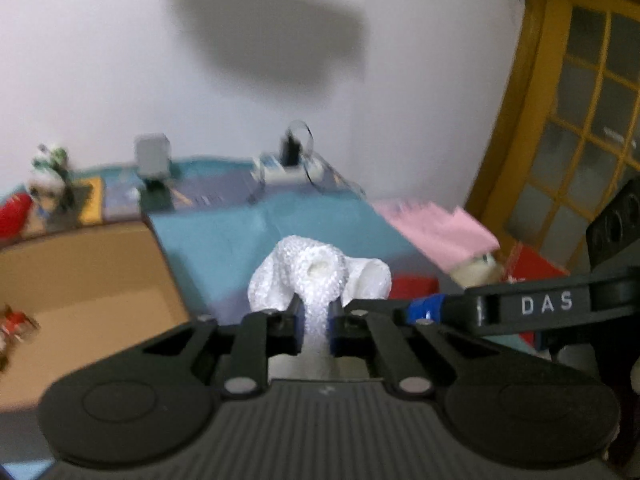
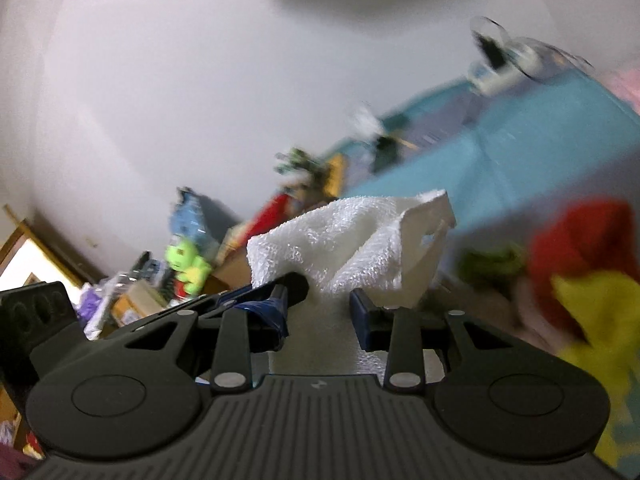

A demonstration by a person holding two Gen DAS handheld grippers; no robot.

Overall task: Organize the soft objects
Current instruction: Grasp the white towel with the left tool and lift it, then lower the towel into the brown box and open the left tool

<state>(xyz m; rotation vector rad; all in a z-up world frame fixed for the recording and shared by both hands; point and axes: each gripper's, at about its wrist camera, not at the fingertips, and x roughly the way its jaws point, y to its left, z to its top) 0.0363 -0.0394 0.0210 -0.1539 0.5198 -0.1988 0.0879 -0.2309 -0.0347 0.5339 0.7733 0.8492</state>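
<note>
left gripper (image 1: 316, 322) is clamped on a white towel (image 1: 320, 276), its jaws pinched hard on a narrow bunch of the cloth so that the rest puffs out ahead of the tips. right gripper (image 2: 318, 308) holds the same kind of white towel (image 2: 344, 240) with its jaws set wider, a thick fold of cloth filling the gap between them; in the left view the right gripper reaches in from the right edge beside the left one, so both appear to hold one towel, raised clear of the blue table (image 1: 256, 232). both views are blurred. judgement: the step in hand is carrying or spreading the towel for tidying, possibly toward the cardboard box (image 1: 92, 280) at the left. to do it well, both grips should hold firm, the hands should travel together at an even height so the cloth neither tears free nor drags, and the loose corner should be kept off the red and yellow cloths (image 2: 588, 280) lying to the right. both grippers point forward and somewhat downward toward the table, side by side, close together.
</note>
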